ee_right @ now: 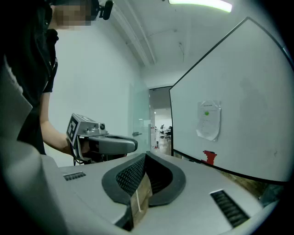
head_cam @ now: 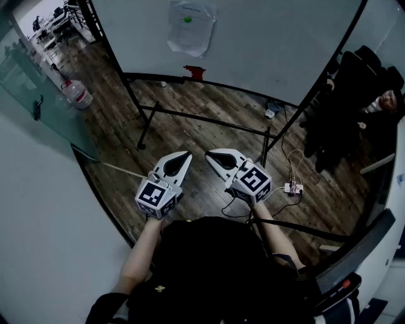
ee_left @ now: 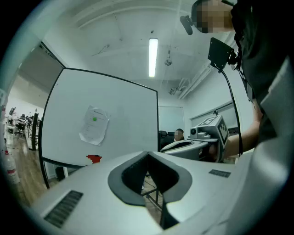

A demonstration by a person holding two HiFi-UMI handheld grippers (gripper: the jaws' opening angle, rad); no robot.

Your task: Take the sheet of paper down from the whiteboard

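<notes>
I hold my left gripper (head_cam: 180,161) and my right gripper (head_cam: 216,158) out in front of my tummy, side by side. They point about flat at the whiteboard (head_cam: 272,44). The jaws of my left one are pressed together and nothing is in them. The jaws of my right one are pressed together too, with nothing in them. Through the thin slit under the tips I see only the brown wood floor (head_cam: 209,111).

Past my grippers comes a wide bit of that floor, then the black legs of the board's stand (head_cam: 147,123).

Farther off is the board itself. A small red thing (head_cam: 194,71) sits on the ledge at the bottom of it. Above that hangs the sheet of paper (head_cam: 190,26). It is a bit crinkly, and a green dot (head_cam: 187,19) near its top seems to pin it there, maybe a magnet.

So I think no part of the job is done yet. The paper is still up on the board, well apart from both my grippers. I think I have to walk closer, open one gripper, pinch an edge of the paper and pull it off. The green dot may need to come off first, or the paper could rip.
</notes>
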